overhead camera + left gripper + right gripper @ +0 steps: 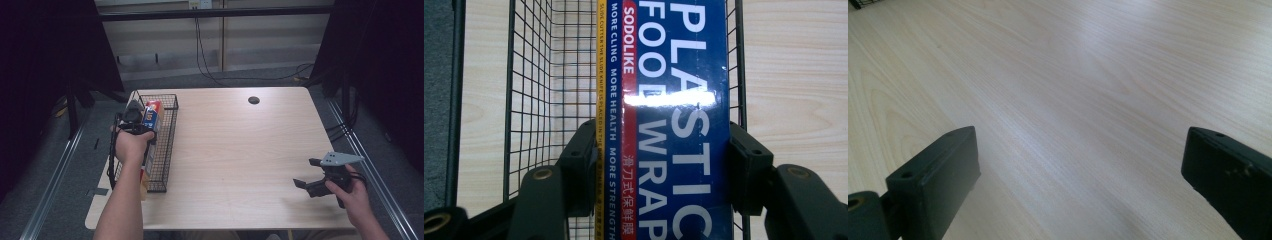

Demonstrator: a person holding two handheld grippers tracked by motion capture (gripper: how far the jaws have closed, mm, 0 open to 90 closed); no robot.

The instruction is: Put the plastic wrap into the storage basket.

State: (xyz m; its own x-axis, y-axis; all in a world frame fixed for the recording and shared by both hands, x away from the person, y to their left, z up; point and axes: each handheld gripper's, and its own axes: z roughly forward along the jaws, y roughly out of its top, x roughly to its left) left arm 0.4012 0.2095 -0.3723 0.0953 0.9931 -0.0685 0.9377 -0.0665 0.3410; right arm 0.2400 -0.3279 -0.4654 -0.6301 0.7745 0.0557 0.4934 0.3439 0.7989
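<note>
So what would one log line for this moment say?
left tool: shut on plastic wrap box | box: over wire basket | right tool: open, above table

A long blue cardboard box of plastic food wrap (674, 120), with white lettering, a red stripe and a yellow edge, stands lengthwise over the black wire basket (162, 145) at the table's left edge. Its far end (153, 114) is above the basket's far half, tilted upward.
</note>
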